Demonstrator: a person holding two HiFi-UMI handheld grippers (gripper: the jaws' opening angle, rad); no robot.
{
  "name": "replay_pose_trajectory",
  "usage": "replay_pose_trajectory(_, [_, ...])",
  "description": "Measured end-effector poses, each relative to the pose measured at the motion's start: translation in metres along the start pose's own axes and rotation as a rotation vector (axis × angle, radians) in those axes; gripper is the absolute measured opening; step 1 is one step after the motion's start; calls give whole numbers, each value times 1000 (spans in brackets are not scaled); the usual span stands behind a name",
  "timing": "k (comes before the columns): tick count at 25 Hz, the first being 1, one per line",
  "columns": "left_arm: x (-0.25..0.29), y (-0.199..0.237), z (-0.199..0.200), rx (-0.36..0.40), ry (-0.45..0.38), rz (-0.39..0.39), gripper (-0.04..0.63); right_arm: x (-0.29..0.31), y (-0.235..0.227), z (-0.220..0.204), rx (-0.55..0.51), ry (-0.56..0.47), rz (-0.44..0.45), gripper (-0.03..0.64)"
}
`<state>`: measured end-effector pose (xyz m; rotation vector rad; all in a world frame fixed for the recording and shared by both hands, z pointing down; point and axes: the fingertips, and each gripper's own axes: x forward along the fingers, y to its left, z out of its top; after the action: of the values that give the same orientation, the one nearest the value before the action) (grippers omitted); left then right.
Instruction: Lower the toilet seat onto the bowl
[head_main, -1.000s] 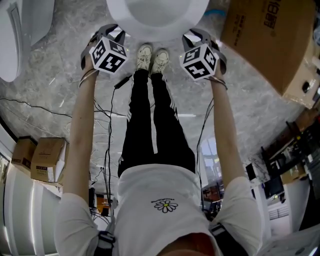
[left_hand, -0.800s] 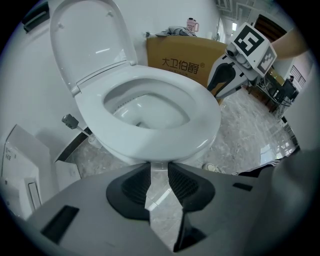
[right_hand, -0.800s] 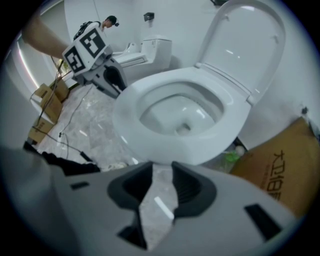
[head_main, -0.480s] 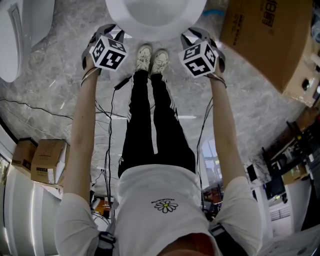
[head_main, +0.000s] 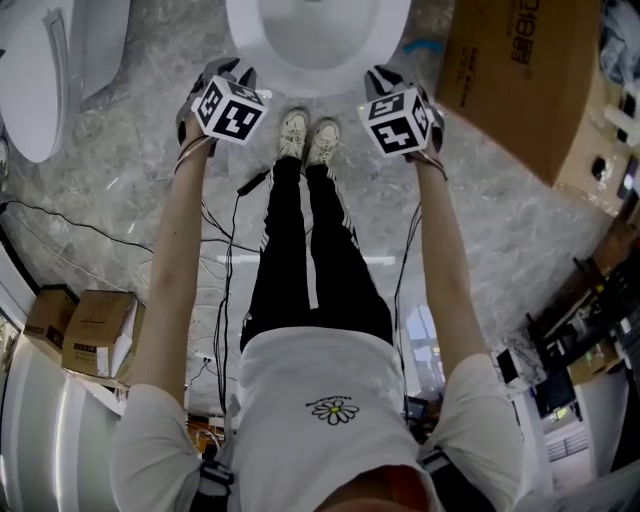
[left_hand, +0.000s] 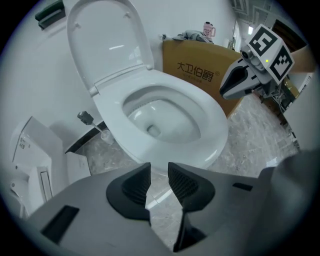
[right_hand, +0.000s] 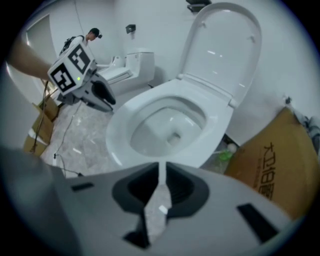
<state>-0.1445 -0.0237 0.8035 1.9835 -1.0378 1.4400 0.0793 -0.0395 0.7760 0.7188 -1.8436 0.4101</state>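
Near the front of the bowl, left tongs and right tongs hang empty, both just narrowed, the right to a slit. Toilet seat looks raised against the far wall, apparently untouched. Next: reach far, catch its top edge, ease it down.

White toilet — grey marbled floor — brown cardboard box; black trousers, white stripes.
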Motion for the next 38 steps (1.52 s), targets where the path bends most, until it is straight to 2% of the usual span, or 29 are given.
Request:
replay_pose_trajectory(5, [-53, 33, 58, -24, -102, 77, 66, -49, -30, 61, -25, -92, -75, 37])
replay_pose_trajectory(9, [-117, 52, 110, -77, -196, 127, 29, -112, -48, 111, -30, -195, -136, 31])
replay_pose_trajectory(12, [-177, 68, 158, -145, -333, 163, 23, -171, -66, 156, 5, -325, -216, 31])
replay_pose_trajectory(16, [-289, 68, 206, -293, -563, 189, 20, -266, -67, 196, 92, -483, -282, 31])
replay_pose_trajectory(18, [-352, 66, 231, -322, -695, 217, 20, -317, -65, 218, 119, -576, -321, 31])
replay_pose_trajectory(20, [-408, 58, 248, -318, -814, 248, 20, -365, -59, 232, 127, -662, -368, 31])
replay_pose_trajectory(24, [-495, 24, 254, -311, -1014, 264, 20, -438, -31, 236, 154, -810, -415, 31])
replay_pose_trajectory(27, [-542, -4, 248, -323, -1137, 234, 20, -476, -5, 237, 177, -946, -364, 31])
replay_pose_trajectory(30, [-572, -20, 242, -307, -1219, 278, 20, -509, 10, 239, 168, -1068, -351, 31])
replay_pose_trajectory(33, [-582, -27, 236, -276, -1258, 350, 20, -528, 14, 233, 151, -1112, -406, 31])
replay_pose_trajectory(38, [-578, -31, 230, -283, -1257, 363, 20, -529, 15, 215, 181, -1110, -437, 31])
